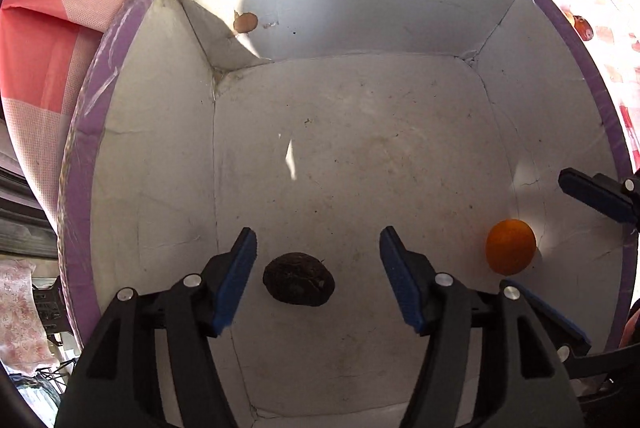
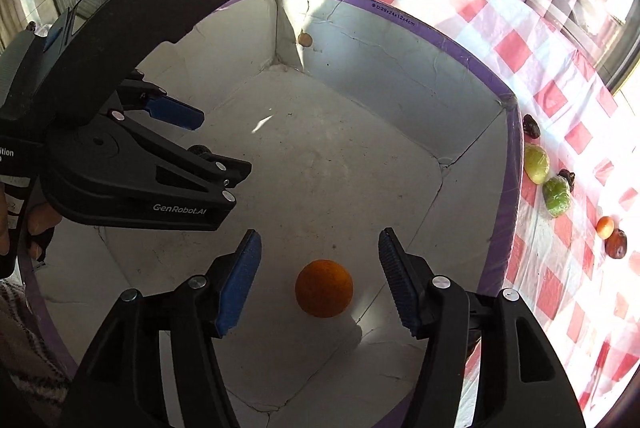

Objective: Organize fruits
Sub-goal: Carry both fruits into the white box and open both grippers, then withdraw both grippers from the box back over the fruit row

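A white box with a purple rim fills both views; it also shows in the right wrist view. My left gripper is open inside it, and a dark brown fruit lies on the box floor between its fingers. My right gripper is open over an orange fruit on the box floor; the orange also shows in the left wrist view. The left gripper shows at the left of the right wrist view.
Outside the box on the red-checked tablecloth lie two green fruits, dark dates, a small orange fruit and a brown one. Windows stand behind the table.
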The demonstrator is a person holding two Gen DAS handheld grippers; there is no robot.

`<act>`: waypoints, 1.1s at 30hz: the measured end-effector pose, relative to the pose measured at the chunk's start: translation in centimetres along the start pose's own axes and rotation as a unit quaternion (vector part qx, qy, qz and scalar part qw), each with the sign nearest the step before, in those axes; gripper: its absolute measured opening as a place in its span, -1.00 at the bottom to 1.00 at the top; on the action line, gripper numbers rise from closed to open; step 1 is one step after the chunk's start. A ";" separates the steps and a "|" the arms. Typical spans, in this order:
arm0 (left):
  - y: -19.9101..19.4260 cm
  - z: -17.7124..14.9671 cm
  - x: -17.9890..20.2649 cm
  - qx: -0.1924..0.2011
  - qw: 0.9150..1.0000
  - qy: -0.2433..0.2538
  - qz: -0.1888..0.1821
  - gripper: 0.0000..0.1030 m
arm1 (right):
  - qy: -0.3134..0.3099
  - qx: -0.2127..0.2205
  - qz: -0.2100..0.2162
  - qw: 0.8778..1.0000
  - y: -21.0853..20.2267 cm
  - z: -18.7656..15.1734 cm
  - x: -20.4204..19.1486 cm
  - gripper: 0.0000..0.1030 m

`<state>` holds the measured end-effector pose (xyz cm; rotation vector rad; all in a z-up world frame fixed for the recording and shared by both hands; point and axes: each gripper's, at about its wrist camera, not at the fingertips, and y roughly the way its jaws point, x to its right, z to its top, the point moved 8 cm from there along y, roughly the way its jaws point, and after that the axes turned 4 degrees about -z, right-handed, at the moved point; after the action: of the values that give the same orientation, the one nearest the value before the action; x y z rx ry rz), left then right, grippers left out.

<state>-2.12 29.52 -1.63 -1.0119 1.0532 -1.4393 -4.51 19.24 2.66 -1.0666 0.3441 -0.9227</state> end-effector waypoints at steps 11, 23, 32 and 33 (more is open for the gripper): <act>-1.3 0.1 0.9 0.024 0.999 0.012 0.031 0.47 | -0.028 0.010 0.018 0.999 0.0 -0.6 -0.6 0.67; -9.4 4.1 2.0 0.204 0.974 -0.057 0.079 0.82 | 0.026 0.096 0.068 0.993 -5.2 0.2 4.5 0.66; -13.8 10.2 15.7 0.273 0.962 0.030 0.002 0.95 | 0.250 0.116 -0.040 0.960 -6.0 -5.1 21.7 0.68; -13.4 11.1 17.4 0.270 0.962 0.037 -0.002 0.95 | 0.261 0.097 -0.037 0.960 -5.2 -6.3 23.1 0.68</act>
<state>3.31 12.29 15.08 -0.5665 0.6470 -1.6548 2.65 -3.47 8.27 -0.6458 0.6378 -1.2780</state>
